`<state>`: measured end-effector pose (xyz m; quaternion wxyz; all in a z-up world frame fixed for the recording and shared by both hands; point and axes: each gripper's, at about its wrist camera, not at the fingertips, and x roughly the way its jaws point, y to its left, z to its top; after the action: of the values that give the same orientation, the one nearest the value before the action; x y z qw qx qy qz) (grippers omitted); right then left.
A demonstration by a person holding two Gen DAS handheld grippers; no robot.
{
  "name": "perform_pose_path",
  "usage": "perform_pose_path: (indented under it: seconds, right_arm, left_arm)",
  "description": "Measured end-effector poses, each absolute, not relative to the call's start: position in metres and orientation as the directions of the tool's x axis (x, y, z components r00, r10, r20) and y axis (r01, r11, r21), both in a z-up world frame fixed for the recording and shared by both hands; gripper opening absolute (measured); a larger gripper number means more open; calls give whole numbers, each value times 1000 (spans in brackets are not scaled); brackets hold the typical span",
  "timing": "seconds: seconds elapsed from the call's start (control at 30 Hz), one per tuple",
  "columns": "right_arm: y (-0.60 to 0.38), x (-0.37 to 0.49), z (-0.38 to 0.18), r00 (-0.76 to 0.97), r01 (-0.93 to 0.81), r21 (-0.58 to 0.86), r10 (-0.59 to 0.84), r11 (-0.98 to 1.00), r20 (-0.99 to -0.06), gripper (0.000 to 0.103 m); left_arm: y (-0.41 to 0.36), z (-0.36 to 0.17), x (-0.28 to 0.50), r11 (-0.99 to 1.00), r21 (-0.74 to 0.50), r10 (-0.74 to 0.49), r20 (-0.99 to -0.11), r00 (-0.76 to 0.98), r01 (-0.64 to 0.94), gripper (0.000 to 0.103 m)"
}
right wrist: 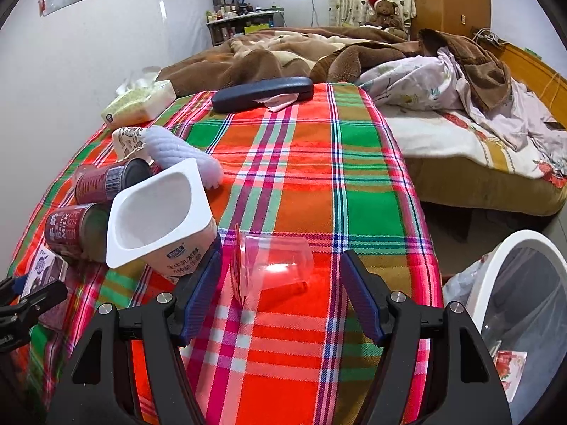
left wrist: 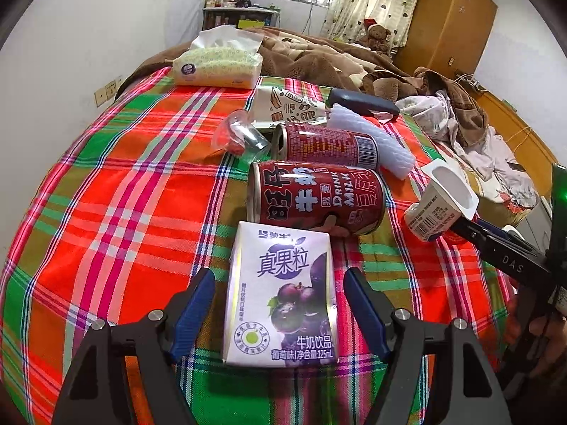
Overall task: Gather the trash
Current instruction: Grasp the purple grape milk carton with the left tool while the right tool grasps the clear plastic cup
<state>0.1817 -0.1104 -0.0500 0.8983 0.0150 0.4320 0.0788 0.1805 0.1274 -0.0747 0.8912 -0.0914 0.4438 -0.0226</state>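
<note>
In the left wrist view my left gripper (left wrist: 280, 279) is open, its blue pads on either side of a purple grape milk carton (left wrist: 281, 297) lying on the plaid cloth (left wrist: 124, 194). Beyond it lie two red milk cans (left wrist: 315, 196) (left wrist: 326, 145). In the right wrist view my right gripper (right wrist: 280, 265) is open around a clear plastic cup (right wrist: 273, 262) lying on its side. A white yogurt cup (right wrist: 159, 212) leans against its left finger. The right gripper also shows in the left wrist view (left wrist: 496, 244) beside the yogurt cup (left wrist: 439, 205).
A clear wrapper (left wrist: 237, 134), printed paper bag (left wrist: 290, 106), white foam sleeve (left wrist: 368, 138), dark glasses case (right wrist: 262, 94) and tissue pack (left wrist: 216, 63) lie on the cloth. A white trash bin (right wrist: 524, 304) with a liner stands right of the table. A bed with blankets lies behind.
</note>
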Motion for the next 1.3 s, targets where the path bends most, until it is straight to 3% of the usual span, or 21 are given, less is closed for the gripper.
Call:
perform_pose_path:
  seconds: [0.13,0.23,0.33,0.9,1.3]
  right_arm:
    - [-112,182,-50,613,-124,104,158,987,-774,70]
    - [-113,182,-51,611,-117,108,157,987,-776,50]
    - [-115,182,-50,612,-121,116,166,986,-773,44]
    - [-128,161,-39,651,-118,151,191,981,-735,42]
    - [-160,131,-13,713,-83,160,171,984,-680,42]
  left_arm:
    - [123,-75,182,984,-177,-123,-789,602,-31,66]
    - [123,-75,182,984,-178,-125,-791,598,-29,59]
    - [122,-73,181,984,-176,-122,-789,602,-31,59]
    - [106,-46,159,984,-181,-138,-748,650,0,58]
    - [55,-15,148,978,-169,-208,-706,677,124,58]
